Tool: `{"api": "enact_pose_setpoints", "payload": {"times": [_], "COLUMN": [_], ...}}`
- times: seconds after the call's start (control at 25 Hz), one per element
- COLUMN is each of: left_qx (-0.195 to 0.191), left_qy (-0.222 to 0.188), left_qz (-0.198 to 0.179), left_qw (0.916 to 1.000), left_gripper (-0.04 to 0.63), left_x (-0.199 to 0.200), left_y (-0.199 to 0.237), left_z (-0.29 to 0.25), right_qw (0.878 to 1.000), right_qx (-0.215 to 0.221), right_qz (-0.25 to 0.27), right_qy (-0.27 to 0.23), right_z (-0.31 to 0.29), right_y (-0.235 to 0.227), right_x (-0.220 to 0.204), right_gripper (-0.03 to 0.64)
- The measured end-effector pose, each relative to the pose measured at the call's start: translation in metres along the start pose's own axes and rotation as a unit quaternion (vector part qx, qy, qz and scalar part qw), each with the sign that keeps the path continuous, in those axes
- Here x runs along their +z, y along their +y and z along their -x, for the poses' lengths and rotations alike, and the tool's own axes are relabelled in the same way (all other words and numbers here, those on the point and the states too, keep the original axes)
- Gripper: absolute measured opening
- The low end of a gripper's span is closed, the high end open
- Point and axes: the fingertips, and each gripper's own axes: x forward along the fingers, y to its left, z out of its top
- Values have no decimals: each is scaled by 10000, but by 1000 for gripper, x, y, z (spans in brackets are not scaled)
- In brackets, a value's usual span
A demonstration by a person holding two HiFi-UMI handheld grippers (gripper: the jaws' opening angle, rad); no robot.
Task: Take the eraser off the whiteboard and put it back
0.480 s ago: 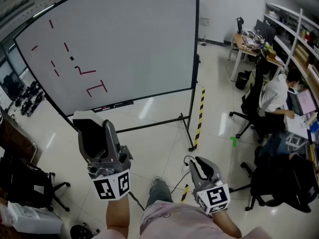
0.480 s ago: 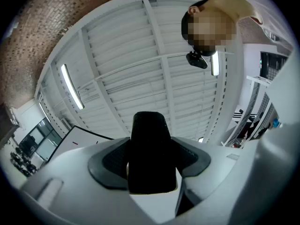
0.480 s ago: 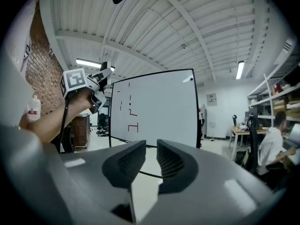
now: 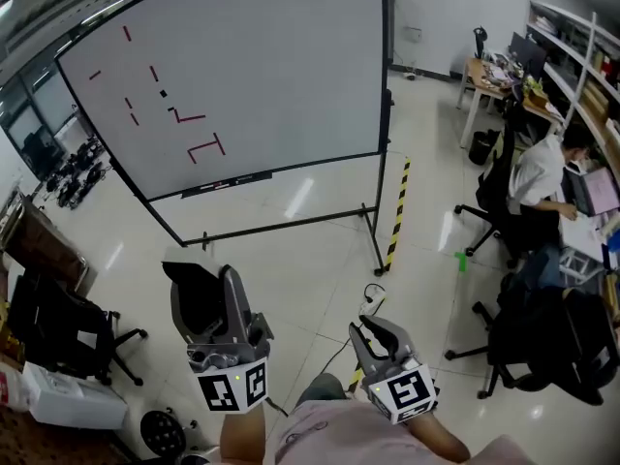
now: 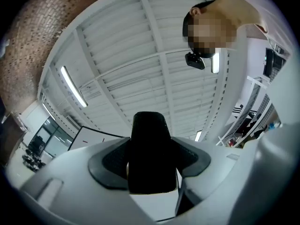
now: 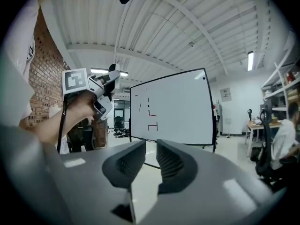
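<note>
Currently the eraser (image 4: 191,296) is off the whiteboard (image 4: 291,56) and sits in the left gripper (image 4: 205,289), which the person holds low in the head view, well apart from the board and in front of its lower left corner. In the left gripper view the jaws stand wide and are clamped on the eraser, a black block with a rounded top that fills the space between the two pads and rises above them. This gripper is tilted upward, so its camera sees mostly the white ceiling with long lamps, and only a small piece of the board shows at the left. The right gripper (image 4: 373,332) is held beside it, lower and more to the right, and points about level toward the whiteboard. Its jaws are a little apart, with a narrow gap, and nothing is between them; through the gap only the floor and the foot of the board's stand are seen. The whiteboard stands on a dark frame on the shiny floor (image 4: 320,279). Some red marks (image 4: 203,148) and one small black spot (image 4: 163,93) are on its left half, while the right half is bare white. A yellow and black striped line (image 4: 397,216) runs on the floor near the right leg of the stand. At the right side a person (image 4: 541,177) sits at a bench (image 4: 489,76) with screens, and dark office chairs stand around.
</note>
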Motion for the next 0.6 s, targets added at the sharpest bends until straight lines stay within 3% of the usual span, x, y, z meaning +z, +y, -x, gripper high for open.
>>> {"api": "enact_pose_setpoints", "payload": {"times": [0.44, 0.6], "left_qx": [252, 248], "left_qy": [863, 915], "left_qz": [406, 412], "left_qw": [9951, 9946], "left_gripper": [273, 273], "left_x": [-20, -16], "left_y": [-10, -9], "left_z": [85, 96], "right_qw": [9995, 9997], "right_qx": [-121, 2], "right_qz": [-187, -117], "right_qy": [222, 196], "right_z": [36, 35], "right_y": [19, 32], "right_x": [-24, -21], "right_gripper": [66, 66]}}
